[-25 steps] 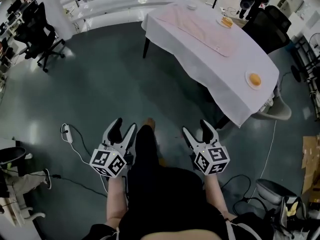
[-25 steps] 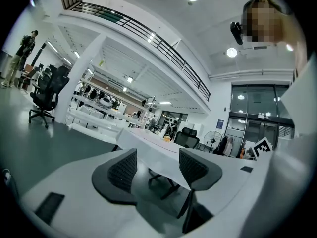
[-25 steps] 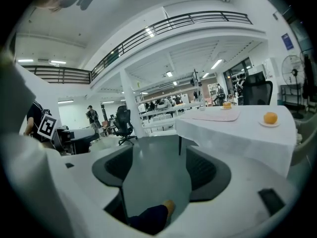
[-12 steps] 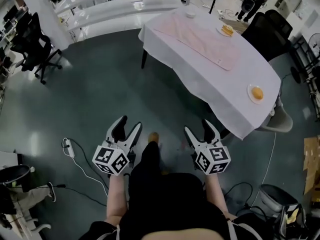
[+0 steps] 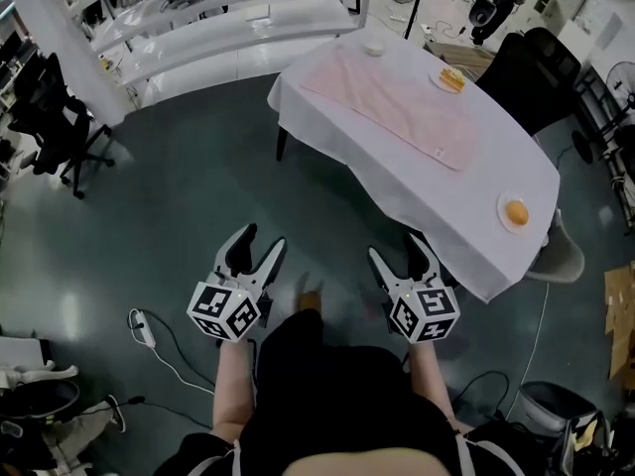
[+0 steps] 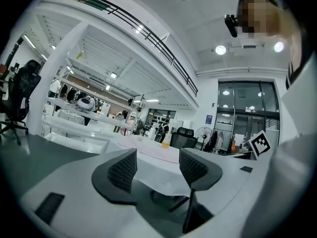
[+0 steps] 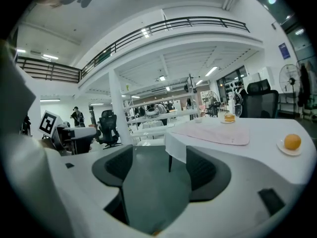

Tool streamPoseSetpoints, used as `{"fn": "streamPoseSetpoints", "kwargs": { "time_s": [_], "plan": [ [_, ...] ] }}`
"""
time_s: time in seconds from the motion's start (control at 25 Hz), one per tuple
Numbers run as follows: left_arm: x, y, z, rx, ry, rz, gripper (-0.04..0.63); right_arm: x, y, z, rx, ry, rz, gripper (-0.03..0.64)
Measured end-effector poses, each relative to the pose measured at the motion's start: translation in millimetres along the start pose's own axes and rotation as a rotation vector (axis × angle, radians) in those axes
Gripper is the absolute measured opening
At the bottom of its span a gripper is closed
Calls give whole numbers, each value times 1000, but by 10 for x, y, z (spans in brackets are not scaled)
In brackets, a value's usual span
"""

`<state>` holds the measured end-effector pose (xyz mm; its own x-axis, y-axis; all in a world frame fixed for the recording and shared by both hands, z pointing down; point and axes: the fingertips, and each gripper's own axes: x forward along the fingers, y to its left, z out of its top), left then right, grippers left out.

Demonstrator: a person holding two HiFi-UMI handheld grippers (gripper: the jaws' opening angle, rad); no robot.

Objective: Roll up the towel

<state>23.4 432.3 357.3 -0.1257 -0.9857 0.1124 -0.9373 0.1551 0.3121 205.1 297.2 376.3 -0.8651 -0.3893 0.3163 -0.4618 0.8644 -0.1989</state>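
Left gripper [image 5: 260, 242] [image 6: 159, 165]: jaws released, standing apart with nothing between them. Right gripper [image 5: 397, 250] [image 7: 161, 170]: jaws likewise released and empty. Both are held side by side over the floor [image 5: 179, 196], well apart from the worktop [image 5: 466, 196] [image 7: 257, 130], with the person's dark-clothed leg [image 5: 308, 335] between and below them. A cable [image 5: 159, 340] lies on the floor to the left of the left jaws. The worktop, covered with a white cloth, stands ahead and to the right of both pairs of jaws; in the right gripper view its near corner shows in the gap between the jaws. The towel [image 5: 392, 107] [image 7: 213, 133], pink, lies flat and unrolled on the worktop, beyond the right jaws and untouched. A plate [image 5: 515, 212] [image 7: 292, 143] carrying an orange item sits near the worktop's right edge, to the right of the towel. A second plate [image 5: 449, 79] [image 7: 229, 118] with food stands past the towel's far end. White shelves [image 5: 218, 28] run beyond the worktop.
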Motion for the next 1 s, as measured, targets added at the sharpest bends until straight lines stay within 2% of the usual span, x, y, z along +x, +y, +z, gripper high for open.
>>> {"fn": "streamPoseSetpoints", "kwargs": {
  "time_s": [0.36, 0.6, 1.0],
  "plan": [
    [614, 466, 119, 8, 19, -49, 273, 645, -228, 171, 24, -8, -50, 351],
    [833, 781, 159, 6, 25, -52, 273, 996, -246, 202, 44, -12, -53, 351],
    [904, 887, -150, -25, 97, -35, 273, 1138, -372, -60, 79, 62, -62, 351]
  ]
}}
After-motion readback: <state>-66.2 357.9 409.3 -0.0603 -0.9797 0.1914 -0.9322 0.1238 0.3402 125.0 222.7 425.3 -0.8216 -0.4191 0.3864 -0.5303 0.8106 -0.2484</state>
